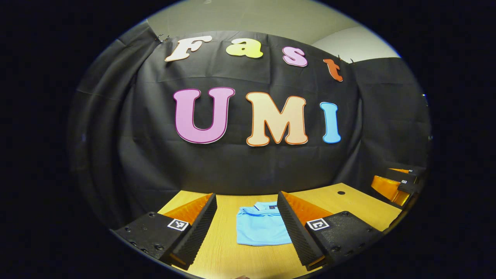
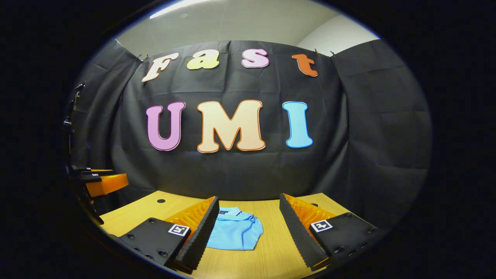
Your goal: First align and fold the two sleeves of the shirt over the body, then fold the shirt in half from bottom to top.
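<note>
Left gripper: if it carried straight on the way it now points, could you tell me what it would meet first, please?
Probably the black cloth wall. The left gripper is open and raised above the table, so the folded blue shirt lies below its line, though depth is hard to judge.

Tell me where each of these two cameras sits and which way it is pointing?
Left gripper view: rides on the left gripper, looking forward along its open fingers over the wooden table at the folded blue shirt; the right gripper shows far right.
Right gripper view: rides on the right gripper, facing the same way; its open fingers frame the shirt; the left gripper shows far left.
Shared: the shirt, the table, the black cloth wall.
</note>
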The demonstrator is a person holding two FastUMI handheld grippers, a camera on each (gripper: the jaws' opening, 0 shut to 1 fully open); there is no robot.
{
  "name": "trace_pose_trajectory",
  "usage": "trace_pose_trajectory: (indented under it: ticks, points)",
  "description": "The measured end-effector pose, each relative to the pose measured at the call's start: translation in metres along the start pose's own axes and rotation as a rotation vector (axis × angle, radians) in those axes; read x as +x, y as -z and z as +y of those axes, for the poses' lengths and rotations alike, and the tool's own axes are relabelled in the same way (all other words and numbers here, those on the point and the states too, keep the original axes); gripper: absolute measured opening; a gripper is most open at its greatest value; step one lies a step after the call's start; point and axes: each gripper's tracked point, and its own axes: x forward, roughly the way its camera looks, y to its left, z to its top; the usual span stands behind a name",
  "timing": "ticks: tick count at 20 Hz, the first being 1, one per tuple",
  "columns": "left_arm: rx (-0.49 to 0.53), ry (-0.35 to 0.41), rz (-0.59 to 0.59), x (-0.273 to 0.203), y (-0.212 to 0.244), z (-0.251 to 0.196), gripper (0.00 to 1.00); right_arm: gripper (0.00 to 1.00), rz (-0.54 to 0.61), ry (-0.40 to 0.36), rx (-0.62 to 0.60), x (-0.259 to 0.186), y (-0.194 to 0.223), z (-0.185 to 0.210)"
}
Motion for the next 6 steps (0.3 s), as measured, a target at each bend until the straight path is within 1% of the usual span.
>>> trace_pose_trajectory:
  ticks: [6]
  points:
    - [-0.006,0.002,-0.025,-0.007,-0.012,0.002,0.94,0.97,-0.025,0.01,-0.01,-0.006,-0.013,0.001]
